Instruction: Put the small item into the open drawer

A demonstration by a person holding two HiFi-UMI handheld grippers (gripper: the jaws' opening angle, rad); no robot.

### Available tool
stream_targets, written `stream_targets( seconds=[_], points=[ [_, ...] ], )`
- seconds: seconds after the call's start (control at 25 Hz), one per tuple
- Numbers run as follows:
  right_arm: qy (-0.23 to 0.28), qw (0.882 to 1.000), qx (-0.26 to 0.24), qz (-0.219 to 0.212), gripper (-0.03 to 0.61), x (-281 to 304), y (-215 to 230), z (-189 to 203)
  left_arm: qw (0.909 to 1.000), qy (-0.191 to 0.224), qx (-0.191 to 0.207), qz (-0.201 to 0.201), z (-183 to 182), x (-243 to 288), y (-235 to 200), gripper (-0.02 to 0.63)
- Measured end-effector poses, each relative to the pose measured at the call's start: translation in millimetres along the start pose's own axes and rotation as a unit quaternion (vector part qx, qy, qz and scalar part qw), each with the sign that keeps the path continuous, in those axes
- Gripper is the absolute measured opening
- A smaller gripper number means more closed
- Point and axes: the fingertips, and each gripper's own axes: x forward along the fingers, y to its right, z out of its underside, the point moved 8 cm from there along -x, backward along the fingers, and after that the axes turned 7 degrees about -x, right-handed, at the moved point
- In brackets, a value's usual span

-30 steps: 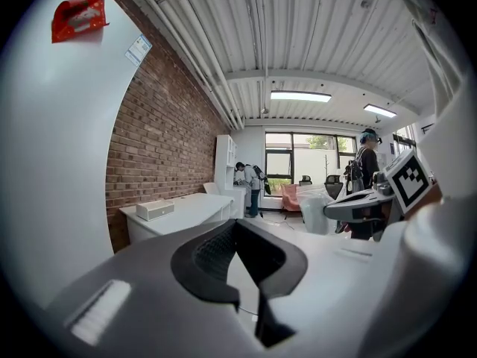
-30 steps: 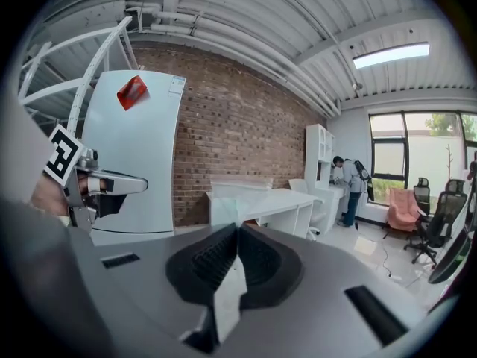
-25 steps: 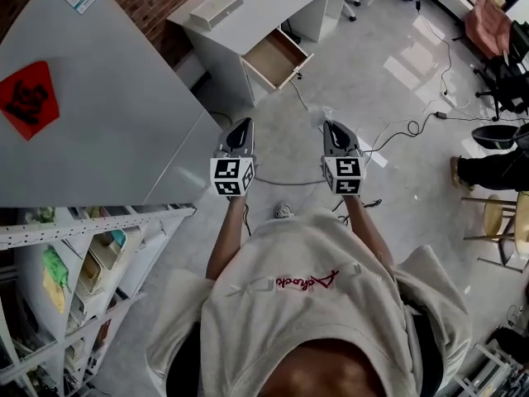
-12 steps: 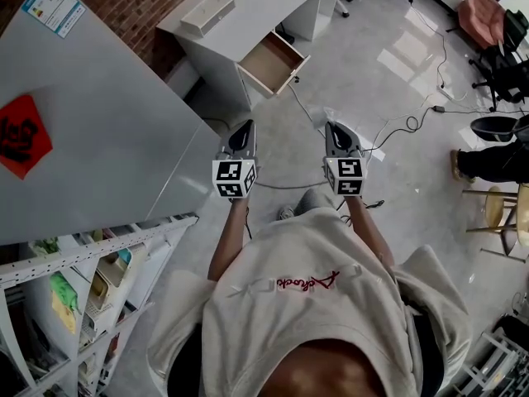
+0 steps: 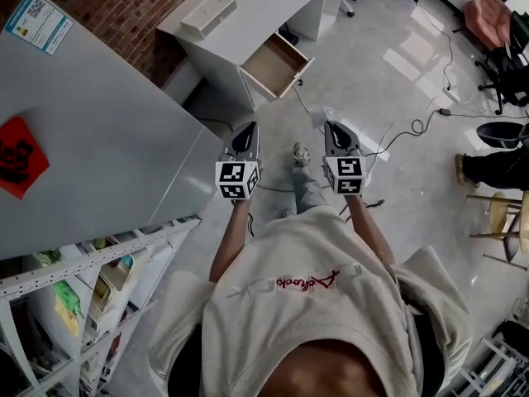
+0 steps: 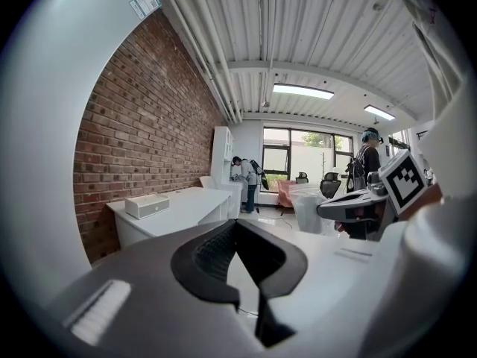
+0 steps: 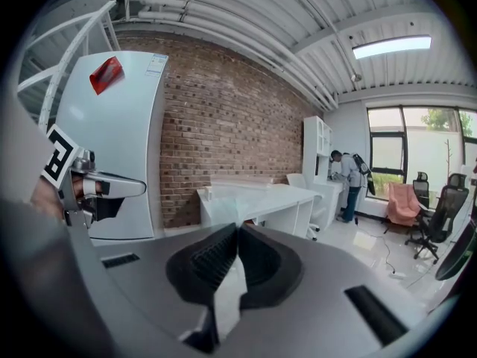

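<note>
**A:** What is the right claw [image 7: 237,228] doing?

**B:** Its ribbed black jaws are pinched together on the small clear plastic item [image 5: 321,116], which sticks out past the tips; it is gripped at one end, I judge, so the rest can drop in freely.

**A:** And the left claw [image 5: 250,129]?

**B:** Closed on nothing, carried alongside; probably just parked out of the way.

**A:** Which way does the item point?

**B:** Ahead, toward the open pale-wood drawer [image 5: 277,63] of the white desk [image 5: 248,7], well apart across the grey floor [image 5: 388,98]; its long axis seems to follow the claw's line, though the film is too faint to be sure.
</note>
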Motion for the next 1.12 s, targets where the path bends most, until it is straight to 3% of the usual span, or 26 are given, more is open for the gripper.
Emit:
stream_targets(
  seconds=[0.44, 1.12],
  points=[
    [0.005, 1.000, 0.008, -0.020, 0.012, 104, 50, -20, 0.9999, -0.002, 0.009, -0.015, -37, 98, -41, 0.009],
    [0.017, 0.999, 0.005, -0.048, 0.012, 277, 171, -69, 0.9992, -0.001, 0.018, -0.034, -109, 287, -91, 0.009]
  ],
)
